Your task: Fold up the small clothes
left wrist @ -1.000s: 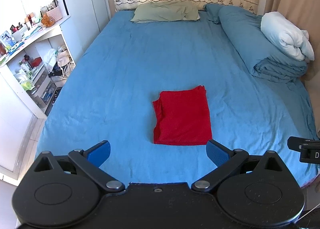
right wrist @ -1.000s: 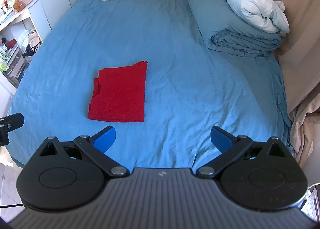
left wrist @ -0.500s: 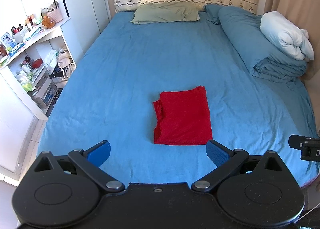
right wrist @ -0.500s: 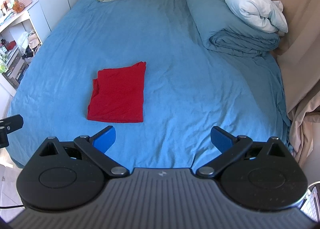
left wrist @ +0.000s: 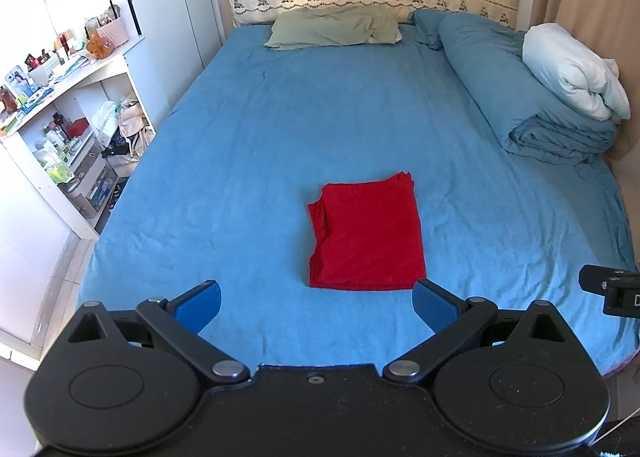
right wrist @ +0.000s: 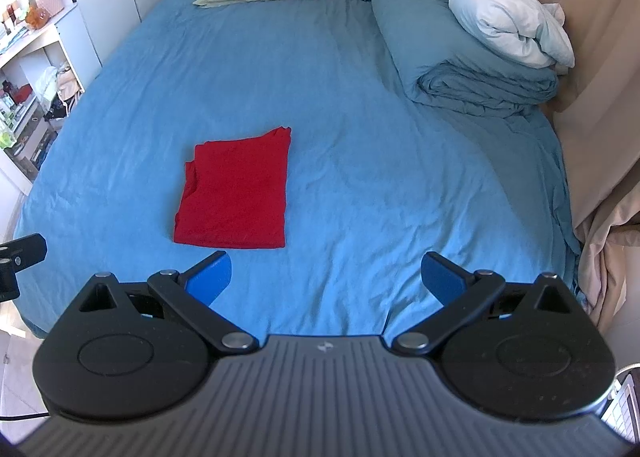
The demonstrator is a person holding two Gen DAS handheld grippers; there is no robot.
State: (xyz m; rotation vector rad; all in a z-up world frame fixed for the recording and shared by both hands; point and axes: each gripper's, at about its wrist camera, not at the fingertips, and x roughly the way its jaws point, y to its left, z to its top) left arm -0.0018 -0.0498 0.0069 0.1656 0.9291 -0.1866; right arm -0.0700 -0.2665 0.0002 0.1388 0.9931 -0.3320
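A red garment lies folded into a neat rectangle on the blue bed sheet, near the foot of the bed. In the right wrist view the same red garment sits left of centre. My left gripper is open, held back from the garment's near edge, with nothing between its blue pads. My right gripper is open too, off to the right of the garment over bare sheet. Neither gripper touches the cloth.
A green pillow lies at the headboard. A rolled blue duvet with a white pillow on it fills the bed's right side. White shelves crowded with small items stand left of the bed. Beige curtains hang on the right.
Both views have shifted very slightly; the garment and both open grippers stay as they were.
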